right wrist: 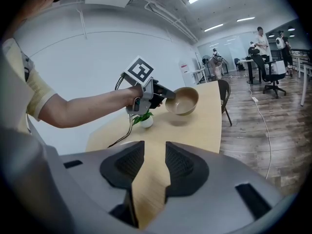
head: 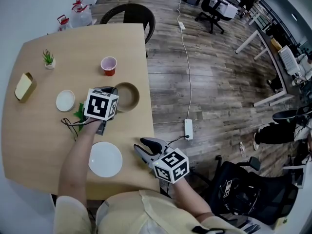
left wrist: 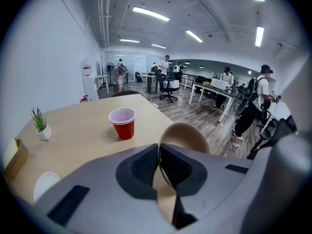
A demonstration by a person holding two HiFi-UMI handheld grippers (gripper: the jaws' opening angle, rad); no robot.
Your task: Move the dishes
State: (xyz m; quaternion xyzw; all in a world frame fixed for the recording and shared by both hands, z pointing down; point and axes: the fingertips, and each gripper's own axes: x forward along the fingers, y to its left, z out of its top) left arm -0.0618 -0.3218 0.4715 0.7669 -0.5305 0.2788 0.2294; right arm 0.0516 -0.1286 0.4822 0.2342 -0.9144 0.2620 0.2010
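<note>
Tan round bowl (head: 127,97), head view: I see it near the right edge of the light wooden table (head: 29,145), its near rim caught by my left gripper (head: 115,90).
Left gripper, head view: the marker cube hides most of it. A red plastic cup (head: 108,66) stands just beyond it and a small white saucer (head: 65,101) lies to its left.
Right gripper (head: 141,148), head view: it sits over the table's near right corner, beside a large white plate (head: 105,159) and well apart from the bowl.
Other table things, head view: a small potted plant (head: 48,58) and a tan box (head: 24,87) are toward the far left. The green leaves of a second plant (head: 79,113) show under my left wrist.
Left gripper (left wrist: 159,152), left gripper view: it is clenched on the bowl (left wrist: 185,135), the thin rim pinched between the two pads. The bowl stands tilted ahead of the jaws.
Table beyond, left gripper view: the red cup (left wrist: 122,123) is upright ahead, the potted plant (left wrist: 40,125) far left, the saucer (left wrist: 46,184) at lower left.
Right gripper (right wrist: 155,152), right gripper view: it is released, with the pads apart and only bare table top (right wrist: 204,126) between them.
Bowl (right wrist: 183,100), right gripper view: my left gripper (right wrist: 168,95) holds it by the rim, clear of the table, with its shadow underneath. The second plant (right wrist: 144,120), in a white pot, stands just beside it.
</note>
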